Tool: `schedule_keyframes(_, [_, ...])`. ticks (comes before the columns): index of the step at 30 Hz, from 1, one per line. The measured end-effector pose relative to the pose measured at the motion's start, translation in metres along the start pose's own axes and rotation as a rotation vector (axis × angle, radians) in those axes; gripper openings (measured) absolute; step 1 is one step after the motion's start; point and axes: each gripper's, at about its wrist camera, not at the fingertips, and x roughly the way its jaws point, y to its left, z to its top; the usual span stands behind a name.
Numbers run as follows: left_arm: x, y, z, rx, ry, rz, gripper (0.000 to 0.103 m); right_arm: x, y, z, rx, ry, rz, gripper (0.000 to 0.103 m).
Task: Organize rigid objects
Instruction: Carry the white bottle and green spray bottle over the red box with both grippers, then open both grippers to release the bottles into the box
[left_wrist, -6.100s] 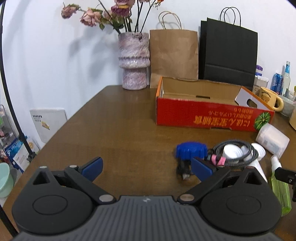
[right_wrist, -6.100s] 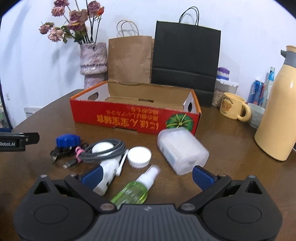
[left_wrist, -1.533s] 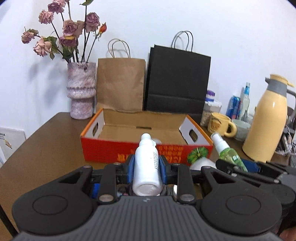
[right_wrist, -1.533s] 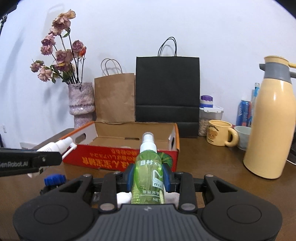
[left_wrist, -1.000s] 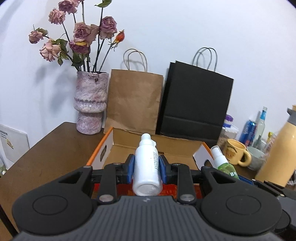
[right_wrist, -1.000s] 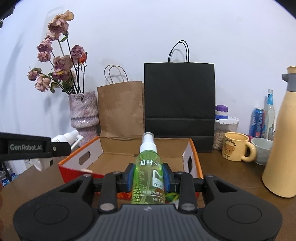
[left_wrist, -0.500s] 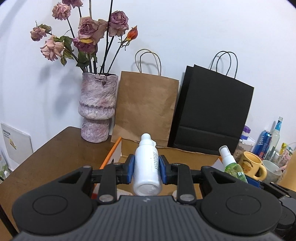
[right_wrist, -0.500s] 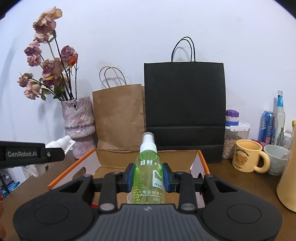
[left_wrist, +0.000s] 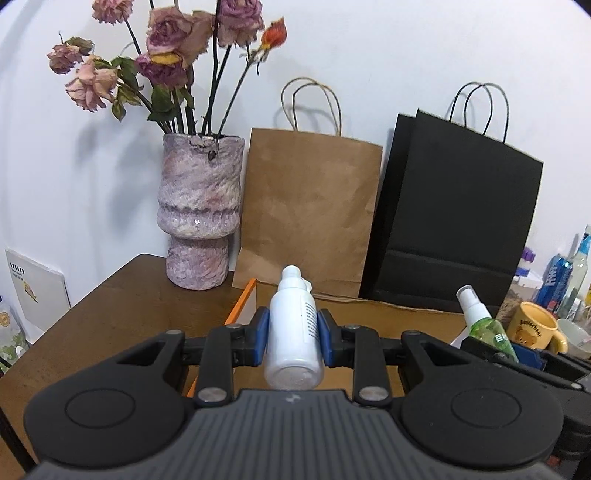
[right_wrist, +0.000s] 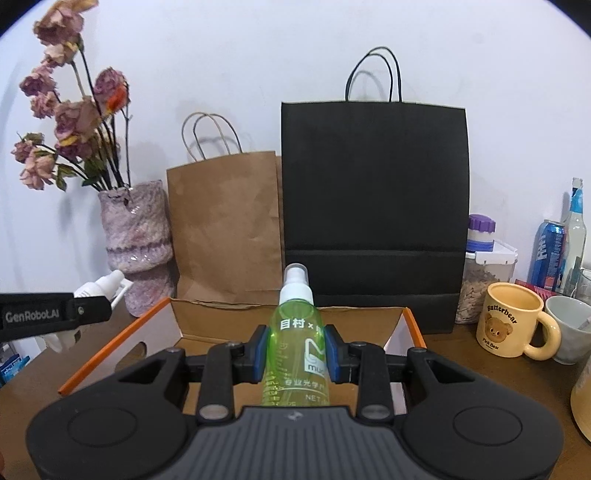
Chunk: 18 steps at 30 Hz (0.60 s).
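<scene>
Two bottles held over the cardboard box (right_wrist: 369, 319)
Left gripper (left_wrist: 291, 334) clamps the white bottle (left_wrist: 293, 332); right gripper (right_wrist: 293, 350) clamps the green spray bottle (right_wrist: 297, 347).

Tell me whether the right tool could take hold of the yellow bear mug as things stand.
Probably not yet: the right tool is shut on the green spray bottle, so its jaws are occupied. The yellow bear mug itself stands unobstructed on the table, beside the cardboard box.

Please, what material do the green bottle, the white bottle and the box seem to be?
Green bottle: probably clear plastic, glossy; the tint lets light through. White bottle: opaque plastic, smooth, slight sheen. Box: cardboard, matte brown inside, orange rim, creased top edge.
</scene>
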Motion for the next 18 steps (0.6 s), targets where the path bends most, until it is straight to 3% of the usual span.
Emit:
schedule_keyframes(9, [0.031,-0.002,-0.007,0.035,0.055,0.023,0.029,0.032,-0.004,-0.005,-0.010,0.062,-0.014,0.030])
schedule_keyframes(18, [0.039,-0.004,-0.016,0.072,0.078,0.031,0.029,0.038,-0.008,-0.011,-0.009,0.083,-0.027,0.030])
